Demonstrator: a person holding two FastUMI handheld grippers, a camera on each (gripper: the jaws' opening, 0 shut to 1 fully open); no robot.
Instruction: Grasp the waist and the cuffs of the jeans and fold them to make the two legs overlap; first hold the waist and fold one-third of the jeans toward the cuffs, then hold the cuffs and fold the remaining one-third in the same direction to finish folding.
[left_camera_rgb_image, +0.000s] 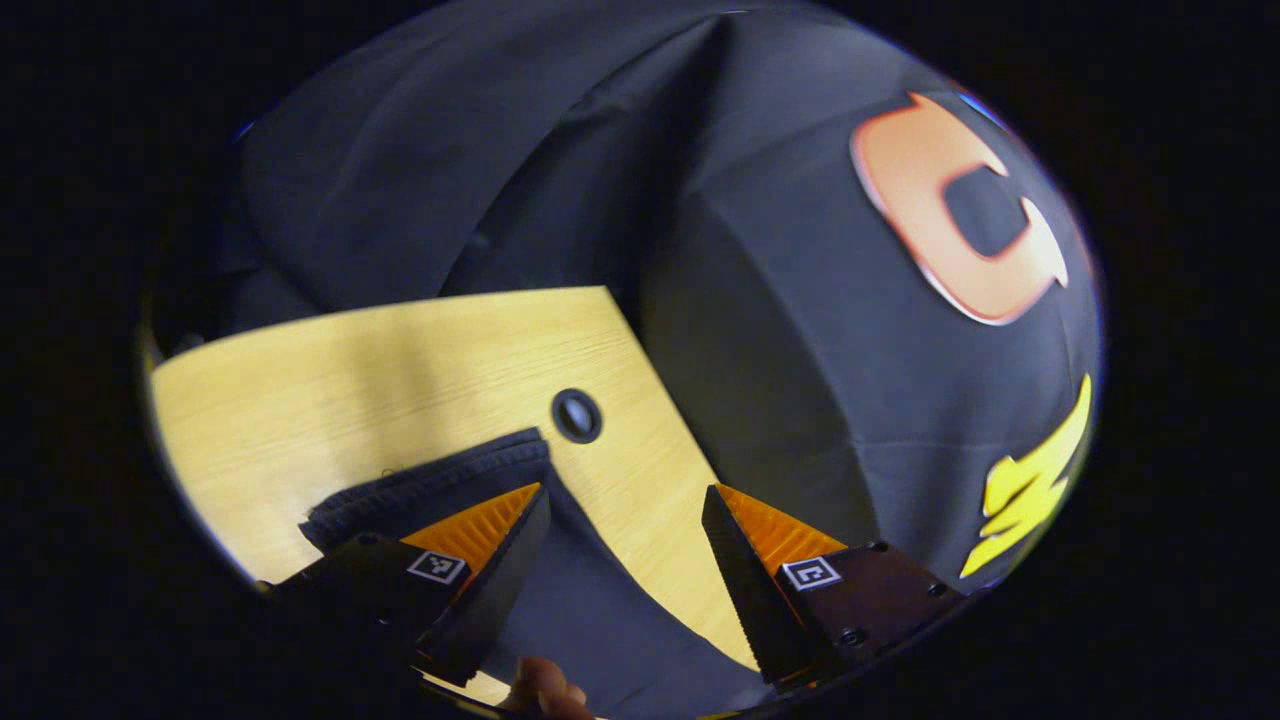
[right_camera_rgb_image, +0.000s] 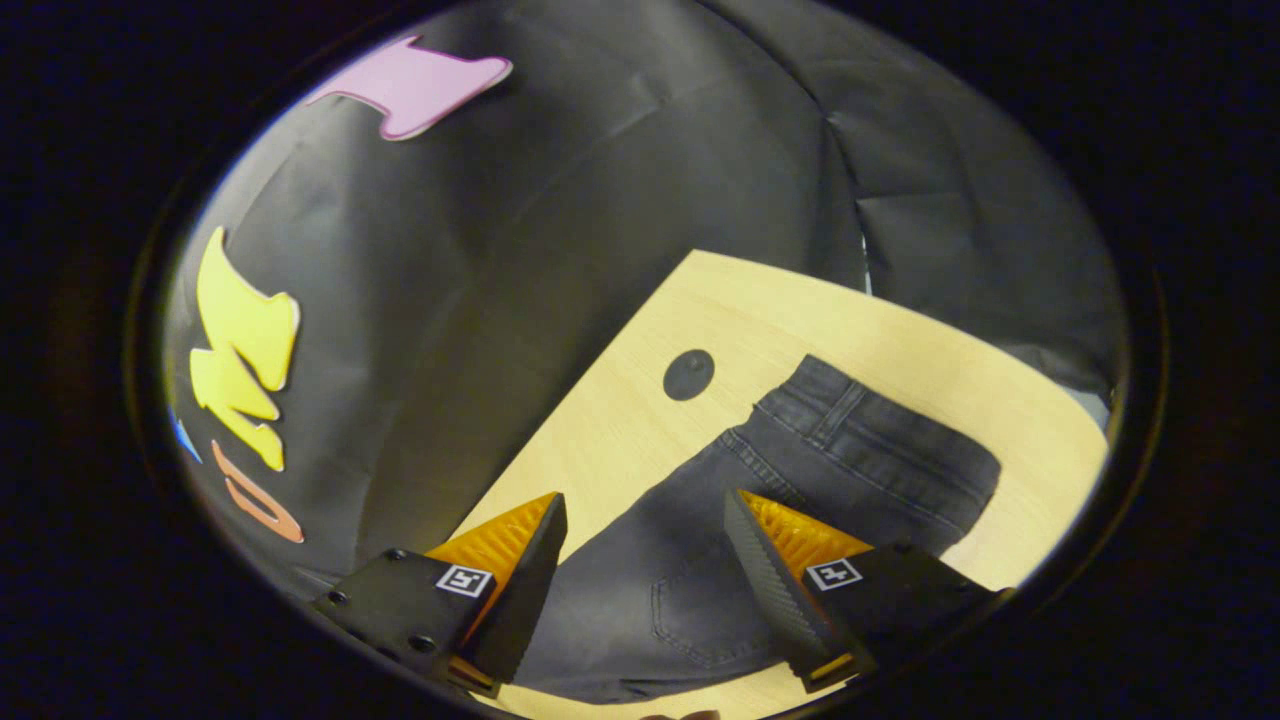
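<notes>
On worktop — jeans flat, waist at 2 o'clock of right gripper | cuffs by left gripper | both fingers wide, holding nothing | advice — pinch waistband and hem edges squarely, lift together.

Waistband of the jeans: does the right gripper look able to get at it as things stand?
Probably yes. The right gripper is open above the jeans, and the waistband lies flat on the table ahead with nothing on it.

A pale wooden table with a round dark hole (a cable port, it seems) stands against the draped black cloth wall.
</notes>
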